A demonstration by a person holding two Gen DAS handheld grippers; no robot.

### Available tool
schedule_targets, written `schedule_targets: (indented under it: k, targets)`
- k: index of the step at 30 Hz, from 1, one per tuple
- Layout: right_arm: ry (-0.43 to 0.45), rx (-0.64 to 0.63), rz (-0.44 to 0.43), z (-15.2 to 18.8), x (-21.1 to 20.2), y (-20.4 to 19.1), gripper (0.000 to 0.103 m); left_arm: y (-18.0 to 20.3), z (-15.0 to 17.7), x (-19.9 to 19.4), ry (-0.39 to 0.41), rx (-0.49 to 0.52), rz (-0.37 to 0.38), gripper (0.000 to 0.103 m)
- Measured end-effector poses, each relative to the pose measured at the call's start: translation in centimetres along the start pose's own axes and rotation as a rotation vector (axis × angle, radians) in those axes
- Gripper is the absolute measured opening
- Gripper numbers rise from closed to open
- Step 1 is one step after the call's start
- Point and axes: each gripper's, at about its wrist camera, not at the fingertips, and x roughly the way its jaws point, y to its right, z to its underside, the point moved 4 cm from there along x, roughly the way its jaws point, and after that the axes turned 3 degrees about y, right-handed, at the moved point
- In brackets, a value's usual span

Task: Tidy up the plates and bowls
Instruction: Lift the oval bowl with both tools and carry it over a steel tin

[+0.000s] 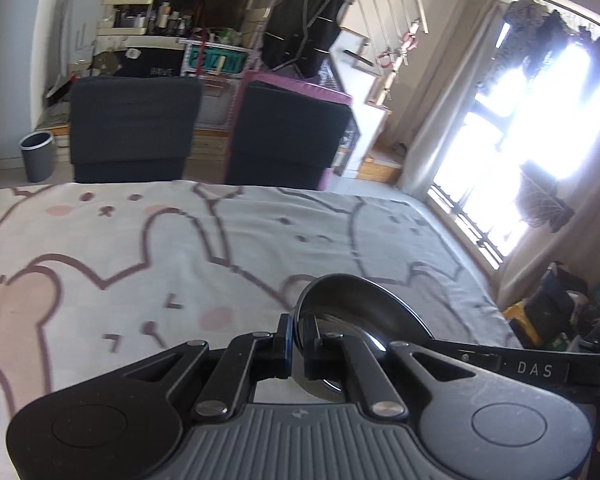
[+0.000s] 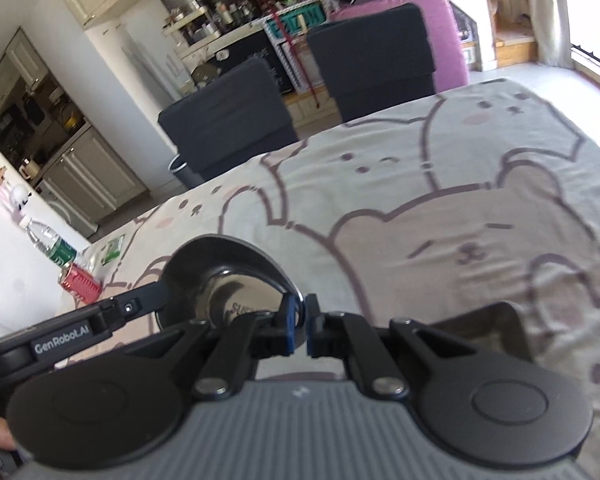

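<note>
Gripping one steel bowl (image 1: pixel 352 308) together: left gripper (image 1: pixel 298 350) pinches its rim, right gripper (image 2: pixel 299 330) pinches the opposite rim, fingers (image 2: pixel 286 326) of both nearly closed. Bowl raised above the bear-print bench (image 1: pixel 180 248). Two dark chairs (image 1: pixel 134 128) at twelve o'clock.

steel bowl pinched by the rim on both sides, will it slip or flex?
The bowl looks like polished metal, so probably stiff, unlikely to flex. Its mirror-smooth rim may be slippery in the left gripper and right gripper. Gripped at opposite edges, it could pivot if either loosens.
</note>
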Motion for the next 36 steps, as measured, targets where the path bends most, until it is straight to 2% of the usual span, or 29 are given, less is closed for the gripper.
schedule_targets:
  k: [8, 13, 19, 23, 28, 36]
  targets:
    - [0.005, -0.001, 0.076, 0.5, -3.5, 4.1, 0.006, 4.6, 1.8, 2.3, -0.066, -0.005, 0.09, 0.005]
    - [-0.014, 0.017, 0.134, 1.0, -4.4, 6.8, 0.006, 7.1, 3.4, 4.9, -0.147, 0.009, 0.117, 0.005]
    - [-0.081, 0.037, 0.188, 1.9, -3.3, 8.6, 0.006, 8.3, 5.1, 7.9, -0.22, 0.053, 0.09, 0.005]
    - [-0.133, 0.012, 0.206, 2.5, -2.1, 8.9, 0.006, 7.8, 5.9, 9.5, -0.264, 0.025, 0.079, 0.005]
    - [-0.185, -0.037, 0.206, 3.1, -1.7, 10.0, 0.007, 7.5, 6.4, 10.6, -0.285, 0.033, 0.054, 0.005]
    - [-0.259, -0.081, 0.227, 3.9, 0.1, 10.9, 0.008, 7.9, 7.0, 12.0, -0.313, 0.055, 0.055, 0.005]
